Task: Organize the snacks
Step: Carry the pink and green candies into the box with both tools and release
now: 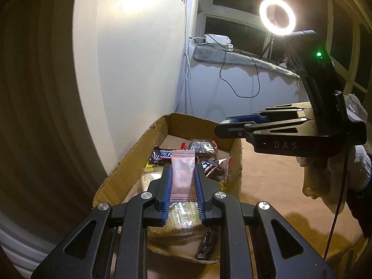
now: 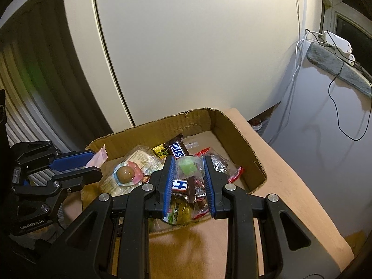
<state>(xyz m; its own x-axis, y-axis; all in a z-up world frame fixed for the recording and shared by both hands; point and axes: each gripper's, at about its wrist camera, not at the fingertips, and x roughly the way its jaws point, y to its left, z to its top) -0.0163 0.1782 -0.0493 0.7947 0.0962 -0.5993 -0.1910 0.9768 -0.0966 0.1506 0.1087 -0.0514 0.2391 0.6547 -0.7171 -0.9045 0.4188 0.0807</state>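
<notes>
Snacks (image 2: 176, 151) inside box rim (image 2: 241, 134)

A domestic room set up for recording. At far right, a lit ring light (image 1: 277, 15) stands on a windowsill (image 1: 244, 59) before dark window panes; a white power strip (image 1: 217, 39) with trailing cables rests there beside plain white walls.

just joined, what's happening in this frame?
A person is sorting snacks with two handheld grippers over an open cardboard box on a tan tabletop. The left gripper is shut on a pink sealed sachet. The right gripper is shut on a clear wrapper with a green cube candy. Both hang above the box, which already holds a brown Snickers bar and other wrapped snacks.
</notes>
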